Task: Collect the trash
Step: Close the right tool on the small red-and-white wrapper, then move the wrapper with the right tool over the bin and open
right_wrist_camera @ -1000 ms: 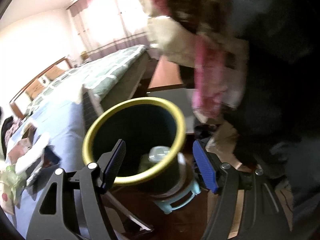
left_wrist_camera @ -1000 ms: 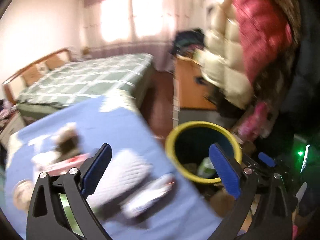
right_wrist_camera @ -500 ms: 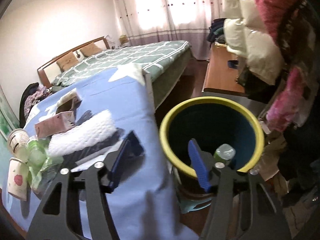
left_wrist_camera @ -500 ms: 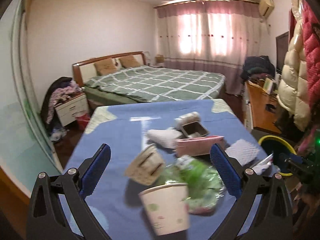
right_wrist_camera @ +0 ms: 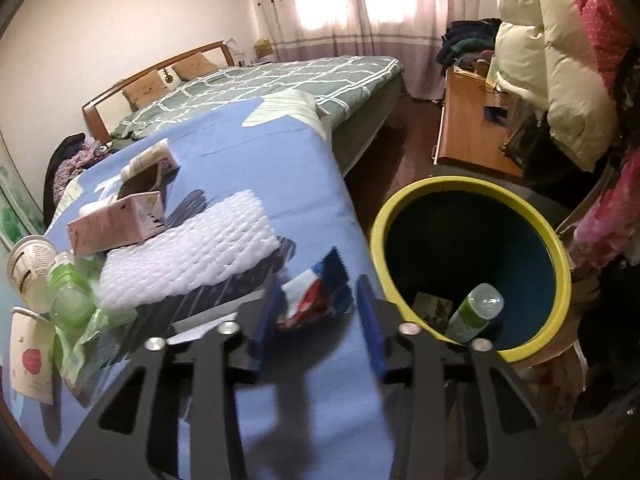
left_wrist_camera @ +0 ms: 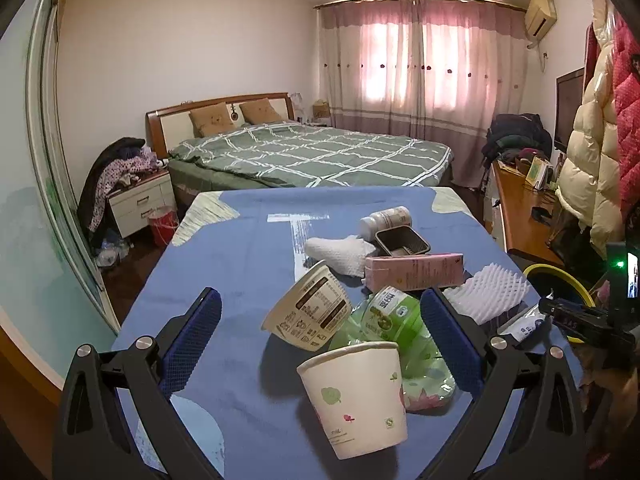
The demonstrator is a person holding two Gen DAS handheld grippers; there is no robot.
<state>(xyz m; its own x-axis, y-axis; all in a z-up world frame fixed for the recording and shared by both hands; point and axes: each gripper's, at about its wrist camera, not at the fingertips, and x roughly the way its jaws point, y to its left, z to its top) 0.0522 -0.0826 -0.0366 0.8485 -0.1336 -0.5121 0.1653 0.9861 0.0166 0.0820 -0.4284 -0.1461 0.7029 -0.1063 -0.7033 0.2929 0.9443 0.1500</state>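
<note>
A blue-covered table [left_wrist_camera: 240, 264] strewn with trash is seen from two hand-held grippers in a bedroom. The right gripper [right_wrist_camera: 320, 304] is pointed down at the table's right edge, its jaws closing around a red, white and blue snack wrapper [right_wrist_camera: 316, 294] that lies flat on the cloth between the blue pads; whether the pads are pressing on it yet cannot be told. Just to the right of that gripper, beside the table, a yellow-rimmed bin [right_wrist_camera: 560, 248] is seen with a green-labelled bottle [right_wrist_camera: 474, 312] already lying inside.

The left gripper [left_wrist_camera: 320, 336] is held wide and empty over the near end of the table. A white paper cup [left_wrist_camera: 356, 396] is framed between its fingers, nearest the camera, with a tipped printed tub [left_wrist_camera: 310, 312] and a crumpled green bottle [left_wrist_camera: 394, 316] just behind it. Further back, a pink carton [left_wrist_camera: 416, 272], a white foam net [left_wrist_camera: 486, 292], a crumpled tissue [left_wrist_camera: 340, 252], a dark tray [left_wrist_camera: 402, 242] and a small white bottle [left_wrist_camera: 386, 218] are spread across the cloth.
</note>
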